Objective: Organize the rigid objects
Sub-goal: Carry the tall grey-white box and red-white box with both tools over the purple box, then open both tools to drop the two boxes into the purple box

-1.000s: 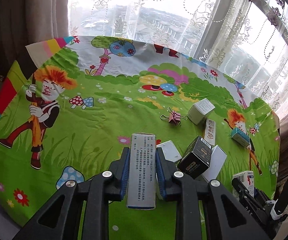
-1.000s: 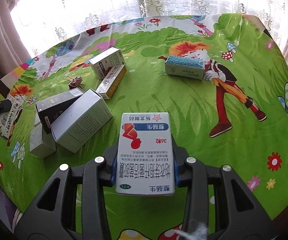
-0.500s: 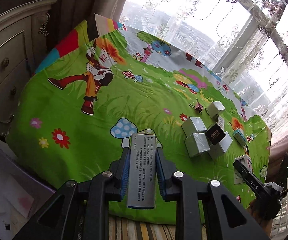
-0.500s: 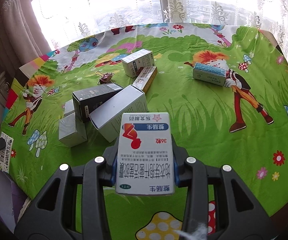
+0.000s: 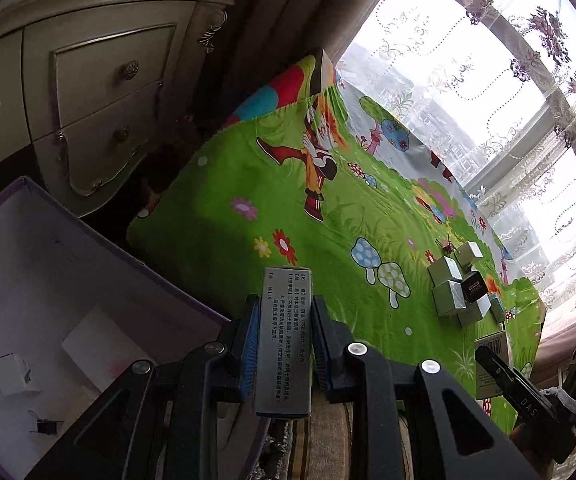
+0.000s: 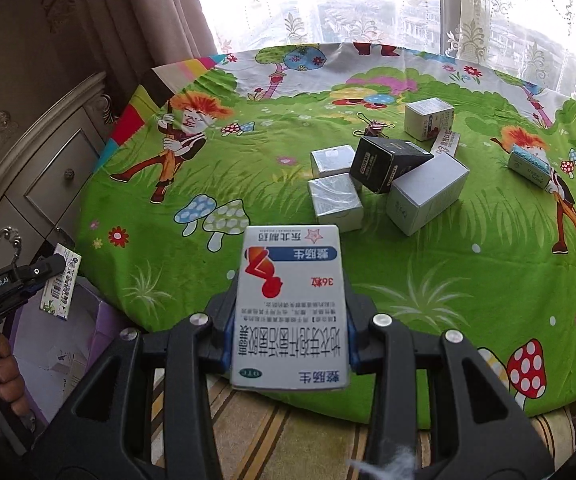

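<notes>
My left gripper (image 5: 285,304) is shut on a narrow grey box (image 5: 283,344) printed with small text, held past the table's edge beside an open purple storage box (image 5: 47,264). My right gripper (image 6: 290,286) is shut on a white medicine box (image 6: 290,312) with a red figure and a blue band, over the near edge of the green cartoon tablecloth (image 6: 468,280). On the cloth lies a cluster: two silver boxes (image 6: 334,202), a black box (image 6: 386,164) and a white box (image 6: 428,194). In the right wrist view the left gripper (image 6: 47,276) shows at the far left.
Farther back lie a white box (image 6: 428,118), a binder clip (image 6: 374,128), a narrow box (image 6: 446,142) and a teal box (image 6: 528,166). The storage box holds a small white box (image 5: 15,374) and a black clip (image 5: 45,427). A cream dresser (image 5: 87,92) stands behind it.
Both grippers have drawn back from the table's middle towards its near left edge, each keeping its box. The dresser and the purple storage box have come into the left wrist view.
</notes>
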Tool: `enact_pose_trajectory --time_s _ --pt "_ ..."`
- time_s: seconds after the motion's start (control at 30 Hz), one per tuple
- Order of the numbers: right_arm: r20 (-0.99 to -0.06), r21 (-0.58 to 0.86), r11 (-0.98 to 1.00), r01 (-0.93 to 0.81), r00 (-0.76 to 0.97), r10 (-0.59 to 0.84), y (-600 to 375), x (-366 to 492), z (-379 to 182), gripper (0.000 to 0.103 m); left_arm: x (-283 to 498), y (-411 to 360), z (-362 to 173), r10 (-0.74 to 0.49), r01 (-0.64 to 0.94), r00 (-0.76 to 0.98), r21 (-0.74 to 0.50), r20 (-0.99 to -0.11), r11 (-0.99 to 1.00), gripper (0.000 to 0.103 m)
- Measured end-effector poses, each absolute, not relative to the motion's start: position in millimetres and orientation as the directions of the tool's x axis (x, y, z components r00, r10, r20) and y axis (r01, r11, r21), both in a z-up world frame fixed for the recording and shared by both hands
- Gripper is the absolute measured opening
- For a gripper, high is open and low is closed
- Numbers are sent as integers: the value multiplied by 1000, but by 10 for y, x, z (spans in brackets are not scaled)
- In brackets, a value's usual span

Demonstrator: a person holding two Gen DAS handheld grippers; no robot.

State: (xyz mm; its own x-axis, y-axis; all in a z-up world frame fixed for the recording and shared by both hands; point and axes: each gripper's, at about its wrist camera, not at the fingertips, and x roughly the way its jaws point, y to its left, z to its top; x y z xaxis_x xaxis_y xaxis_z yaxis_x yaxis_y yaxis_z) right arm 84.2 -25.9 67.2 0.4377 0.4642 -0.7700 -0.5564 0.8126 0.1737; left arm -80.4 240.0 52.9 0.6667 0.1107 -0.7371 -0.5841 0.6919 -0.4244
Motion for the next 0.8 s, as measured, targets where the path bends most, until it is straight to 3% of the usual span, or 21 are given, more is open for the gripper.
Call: enact_pose_trajectory --time_s 0.8 --pt "-832 72 468 -881 206 516 1393 -590 737 45 -2652 3545 130 323 -784 611 -494 -723 376 26"
